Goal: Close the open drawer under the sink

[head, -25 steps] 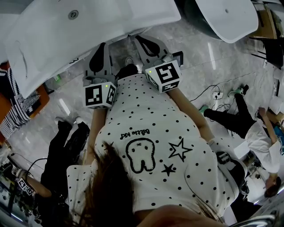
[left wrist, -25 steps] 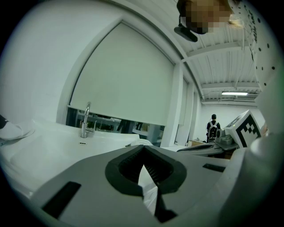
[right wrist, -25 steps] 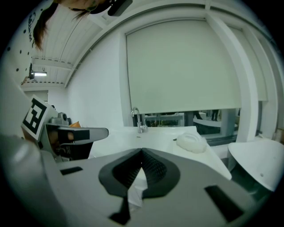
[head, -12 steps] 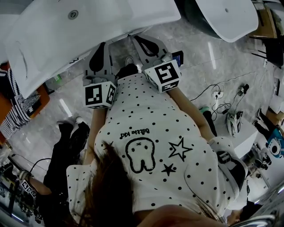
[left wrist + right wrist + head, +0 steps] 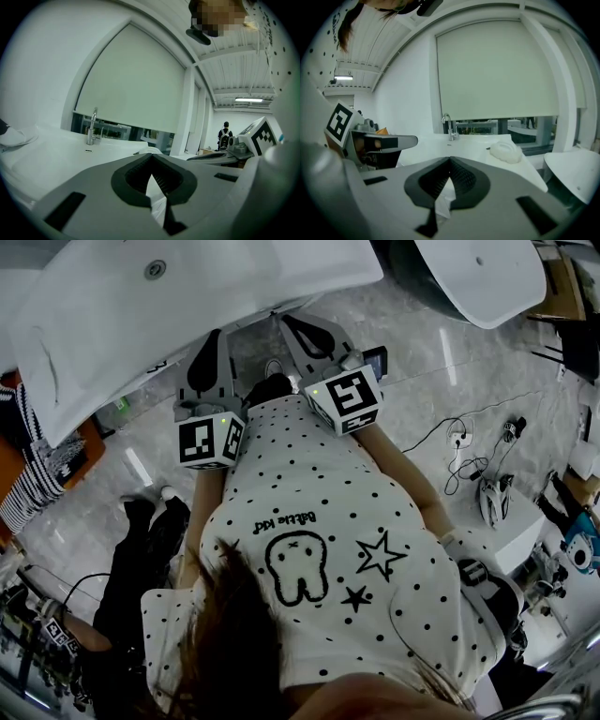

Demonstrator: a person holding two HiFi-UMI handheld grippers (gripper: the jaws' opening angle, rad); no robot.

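Both grippers are up at the front of the sink, side by side, each with its marker cube facing the camera above the person's dotted shirt. Look at the left gripper: its own view has the jaws closed right down, the tips meeting in a point, with only the diamond-shaped hollow of the ribbed pads behind them and nothing caught inside. The right gripper shows the same picture, tips together, pads hollow and empty. From above, the left gripper and the right gripper both point their tips in at the basin's front rim, the right one a touch further along; whether either tip actually presses on anything there, I can't tell. Past the closed jaws, each gripper view looks across the white counter to the chrome faucet, with a pale lumpy thing lying to its right. The drawer itself sits below that rim and shows in no view.
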